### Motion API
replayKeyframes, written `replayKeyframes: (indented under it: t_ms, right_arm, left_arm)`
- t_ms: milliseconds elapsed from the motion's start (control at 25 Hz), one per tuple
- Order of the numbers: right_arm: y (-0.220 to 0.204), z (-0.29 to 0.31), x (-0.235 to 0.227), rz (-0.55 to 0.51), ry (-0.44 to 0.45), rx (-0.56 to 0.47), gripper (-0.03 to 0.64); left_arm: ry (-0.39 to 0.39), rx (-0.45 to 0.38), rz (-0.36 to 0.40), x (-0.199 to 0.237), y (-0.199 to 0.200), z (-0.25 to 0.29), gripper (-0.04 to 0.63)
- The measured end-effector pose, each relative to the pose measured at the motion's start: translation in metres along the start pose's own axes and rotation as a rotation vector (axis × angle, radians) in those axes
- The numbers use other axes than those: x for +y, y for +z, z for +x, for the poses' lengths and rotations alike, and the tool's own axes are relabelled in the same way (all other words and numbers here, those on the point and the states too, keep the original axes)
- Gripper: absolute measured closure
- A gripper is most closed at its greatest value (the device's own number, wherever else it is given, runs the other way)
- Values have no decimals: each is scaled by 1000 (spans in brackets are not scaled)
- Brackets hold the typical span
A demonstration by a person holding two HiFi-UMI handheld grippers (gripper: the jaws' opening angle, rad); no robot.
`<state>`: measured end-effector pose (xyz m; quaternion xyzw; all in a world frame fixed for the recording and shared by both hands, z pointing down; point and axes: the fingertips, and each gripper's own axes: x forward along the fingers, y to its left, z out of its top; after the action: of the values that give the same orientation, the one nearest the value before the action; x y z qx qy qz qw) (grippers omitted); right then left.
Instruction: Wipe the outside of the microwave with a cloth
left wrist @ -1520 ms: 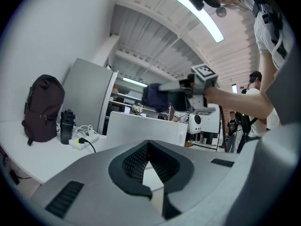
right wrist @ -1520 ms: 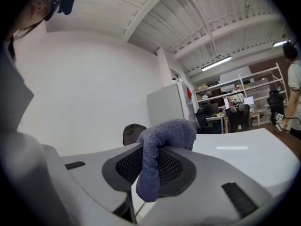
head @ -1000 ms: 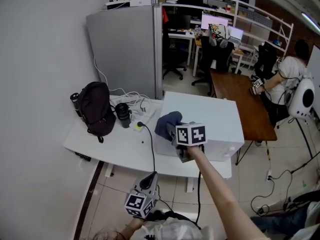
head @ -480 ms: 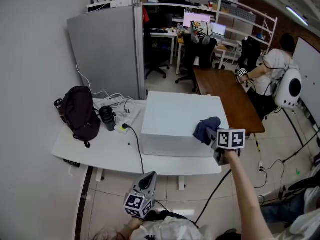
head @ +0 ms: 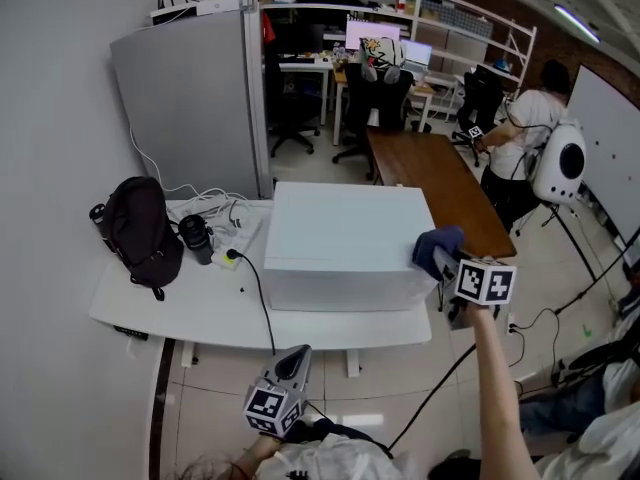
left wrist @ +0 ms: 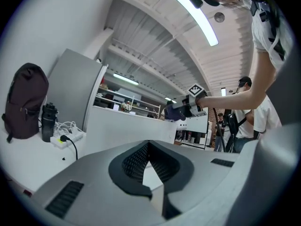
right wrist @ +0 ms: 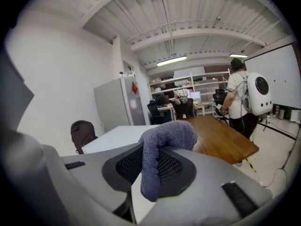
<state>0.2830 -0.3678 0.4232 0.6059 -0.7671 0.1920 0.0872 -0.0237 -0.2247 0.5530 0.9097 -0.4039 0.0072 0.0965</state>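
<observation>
My right gripper (right wrist: 149, 173) is clamped on the cloth (right wrist: 162, 138) at its fold. It's soft, light and limp, bulging past my fingertips. The microwave (head: 340, 243) sits just ahead-left of them. My left gripper (left wrist: 149, 166) hangs low, jaws together, empty.

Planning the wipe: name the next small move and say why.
Probably press the cloth onto the right side of the microwave and sweep back: the right gripper clamps it at the front right corner, contact unclear.
</observation>
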Motion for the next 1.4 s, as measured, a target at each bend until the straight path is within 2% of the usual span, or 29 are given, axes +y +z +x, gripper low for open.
replayKeyframes:
  t_ms: [120,280,480,600,680,840,1000,1240,1400]
  right_arm:
    - [44,26,75,-58,126,-93,535]
    - [64,87,173,-122,271,-101,535]
    - [33,168,260,-191,357,35,537]
    - [16,202,289,-227,382,119,535]
    - [5,217,291,-273,371,174,535]
    - [-6,227,250,-317,298,248,535]
    - [-10,219,157,-329,152,307,535]
    - [-10,166,12,-235,-70,331,532]
    - [-12,131,-57,-150,-177,325,532]
  left_arm:
    - [2,6,13,3,-2,3,609]
    - [-45,-22,75,-5,13,18,609]
    - [-144,-45,184,-23,40,33,609]
    - [-147,-50,205,-20,45,30,609]
    - [-135,-47,203,-14,44,26,609]
    - [-99,-36,165,6,38,20,609]
    - [-88,-41,138,17,37,25,609]
    - [-132,-29,118,10,33,40,609]
    - [-154,-24,114,6,31,48,609]
